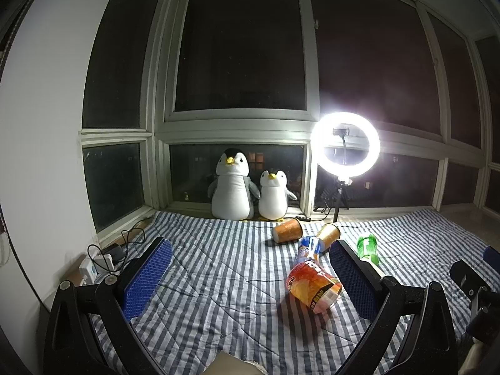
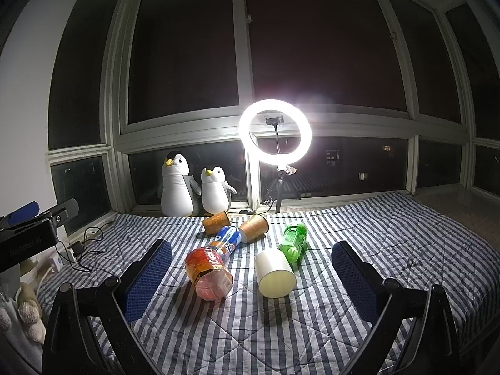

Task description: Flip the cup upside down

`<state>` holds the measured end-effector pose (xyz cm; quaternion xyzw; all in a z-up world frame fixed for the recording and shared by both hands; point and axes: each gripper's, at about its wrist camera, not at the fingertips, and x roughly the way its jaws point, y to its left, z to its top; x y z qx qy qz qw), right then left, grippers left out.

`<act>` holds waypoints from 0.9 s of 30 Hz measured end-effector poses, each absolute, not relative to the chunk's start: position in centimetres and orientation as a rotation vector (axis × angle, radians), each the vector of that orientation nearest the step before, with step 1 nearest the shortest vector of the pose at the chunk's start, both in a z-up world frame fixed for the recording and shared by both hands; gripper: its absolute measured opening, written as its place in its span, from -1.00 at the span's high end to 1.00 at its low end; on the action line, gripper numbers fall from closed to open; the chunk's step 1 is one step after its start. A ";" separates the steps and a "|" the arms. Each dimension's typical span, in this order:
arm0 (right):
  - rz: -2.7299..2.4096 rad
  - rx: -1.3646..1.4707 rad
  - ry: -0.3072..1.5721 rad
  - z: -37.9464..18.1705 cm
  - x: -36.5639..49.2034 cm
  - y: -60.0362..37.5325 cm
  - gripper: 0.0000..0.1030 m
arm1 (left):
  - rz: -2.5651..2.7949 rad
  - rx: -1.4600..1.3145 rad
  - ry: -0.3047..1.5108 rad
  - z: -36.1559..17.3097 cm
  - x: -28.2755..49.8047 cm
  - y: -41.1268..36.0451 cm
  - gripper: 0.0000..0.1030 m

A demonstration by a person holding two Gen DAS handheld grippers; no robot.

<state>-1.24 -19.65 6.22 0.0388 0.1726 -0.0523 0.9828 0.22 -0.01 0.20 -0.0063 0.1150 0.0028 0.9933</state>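
Observation:
A white cup [image 2: 275, 273] lies on its side on the striped blanket [image 2: 390, 250], in the right wrist view, its closed end toward me. My right gripper [image 2: 251, 276] is open, fingers either side of the cup and short of it. Two orange paper cups [image 2: 216, 222] [image 2: 254, 226] lie on their sides further back; they also show in the left wrist view [image 1: 287, 230] [image 1: 328, 234]. My left gripper [image 1: 250, 278] is open and empty above the blanket [image 1: 218, 281]; the white cup is hidden behind its right finger [image 1: 351, 276].
An orange chip canister [image 2: 209, 276] [image 1: 314, 286], a blue-labelled bottle [image 2: 228, 239] [image 1: 307, 248] and a green bottle [image 2: 293, 240] [image 1: 368, 247] lie around the cups. Two plush penguins [image 2: 178, 184] and a bright ring light [image 2: 275, 131] stand at the window. Cables and chargers [image 1: 106, 256] lie left.

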 end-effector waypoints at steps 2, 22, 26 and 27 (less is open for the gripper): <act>-0.106 0.078 0.346 6.2 -1.3 -19.6 -0.96 | 0.005 -0.012 0.231 0.2 0.2 -0.1 -0.99; -0.110 0.081 0.350 5.6 -1.3 -19.8 -0.96 | 0.003 -0.015 0.248 -0.3 0.9 0.1 -0.99; -0.111 0.083 0.357 5.4 -1.2 -19.9 -0.96 | 0.003 -0.024 0.270 -0.8 1.6 0.6 -0.99; -0.112 0.083 0.359 5.3 -1.1 -20.0 -0.96 | 0.001 -0.025 0.278 -0.9 1.9 0.7 -0.99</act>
